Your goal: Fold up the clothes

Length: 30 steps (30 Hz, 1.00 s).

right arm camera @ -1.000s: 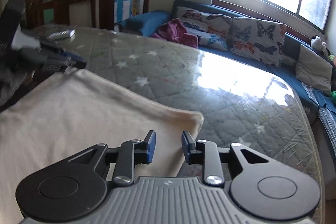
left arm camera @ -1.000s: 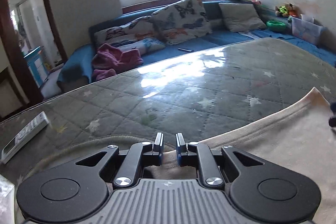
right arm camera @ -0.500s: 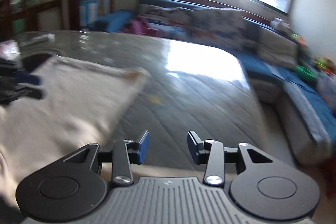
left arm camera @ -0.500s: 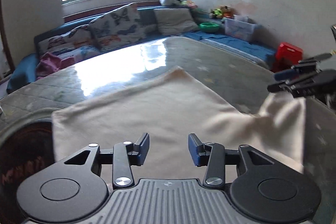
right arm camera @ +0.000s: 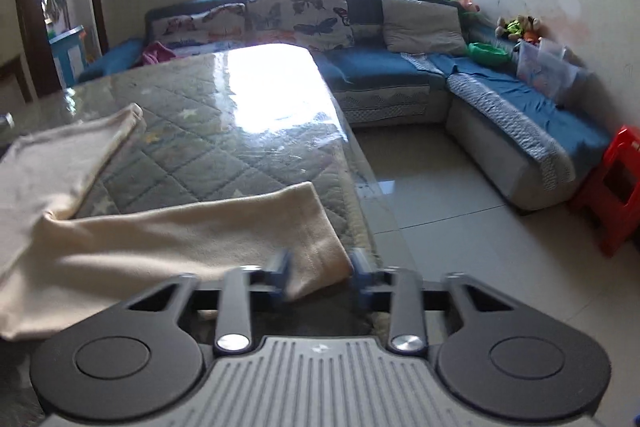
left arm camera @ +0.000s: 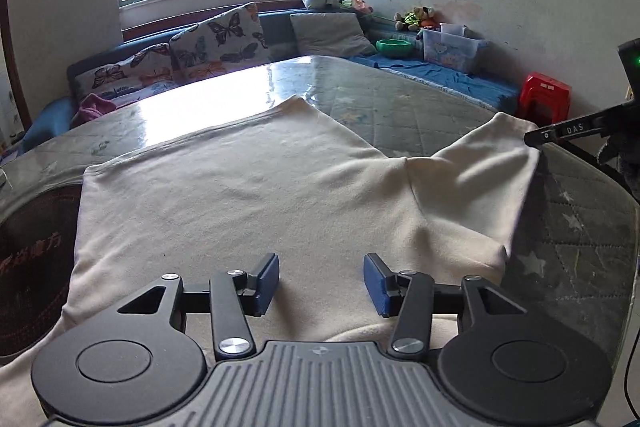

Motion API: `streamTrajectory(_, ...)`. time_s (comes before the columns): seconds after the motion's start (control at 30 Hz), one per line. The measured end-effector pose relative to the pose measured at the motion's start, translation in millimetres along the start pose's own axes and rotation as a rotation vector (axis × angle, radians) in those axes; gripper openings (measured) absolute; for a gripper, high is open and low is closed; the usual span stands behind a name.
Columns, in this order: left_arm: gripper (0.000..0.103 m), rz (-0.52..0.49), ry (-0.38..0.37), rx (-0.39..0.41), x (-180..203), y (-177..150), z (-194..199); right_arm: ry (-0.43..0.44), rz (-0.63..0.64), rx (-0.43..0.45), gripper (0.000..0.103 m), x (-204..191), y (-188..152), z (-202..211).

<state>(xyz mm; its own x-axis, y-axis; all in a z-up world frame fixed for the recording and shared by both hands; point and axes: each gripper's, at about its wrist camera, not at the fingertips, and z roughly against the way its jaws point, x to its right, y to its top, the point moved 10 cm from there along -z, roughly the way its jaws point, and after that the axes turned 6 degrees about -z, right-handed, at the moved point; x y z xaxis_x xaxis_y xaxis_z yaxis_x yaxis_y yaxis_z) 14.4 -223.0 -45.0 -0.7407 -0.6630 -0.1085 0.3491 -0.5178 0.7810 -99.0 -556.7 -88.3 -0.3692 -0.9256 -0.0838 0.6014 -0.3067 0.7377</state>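
Observation:
A cream long-sleeved garment (left arm camera: 248, 195) lies spread flat on the quilted, star-patterned table (left arm camera: 400, 99). My left gripper (left arm camera: 320, 283) hovers open just above its near part, with nothing between the fingers. One sleeve (left arm camera: 480, 179) stretches to the right, and the tip of my right gripper (left arm camera: 534, 139) sits at its far corner. In the right wrist view the sleeve's cuff (right arm camera: 316, 251) lies between the blurred fingers of my right gripper (right arm camera: 320, 273). They stand apart on either side of the cuff, close to the table's right edge (right arm camera: 360, 195).
A dark round mat (left arm camera: 32, 267) with red characters lies under the garment's left side. Beyond the table runs a blue corner sofa (right arm camera: 384, 67) with butterfly cushions. A red stool (right arm camera: 616, 187) stands on the tiled floor (right arm camera: 460, 211) to the right.
My left gripper let go of the garment's edge, opened wide and swung to face along the garment. My right gripper turned and came down over the sleeve's cuff.

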Motion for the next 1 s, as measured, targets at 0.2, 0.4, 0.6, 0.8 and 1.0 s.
streamTrajectory(0.2, 0.051, 0.008, 0.016, 0.002, 5, -6, 6, -0.066, 0.026, 0.045, 0.010, 7, 4, 7)
streamTrajectory(0.4, 0.051, 0.004, 0.013, 0.010, 11, -4, 10, -0.096, 0.068, 0.076, 0.030, 1, 6, 18)
streamTrajectory(0.6, 0.051, 0.013, 0.000, 0.016, 18, -3, 13, 0.064, 0.153, 0.115, 0.035, -52, 19, 33)
streamTrajectory(0.8, 0.052, 0.053, 0.000, 0.010, 18, -14, 25, 0.234, 0.189, 0.043, 0.039, -110, 3, 14)
streamTrajectory(1.0, 0.053, 0.137, 0.099, 0.045, -22, -23, 59, 0.217, 0.190, 0.014, 0.044, -116, -8, 2)
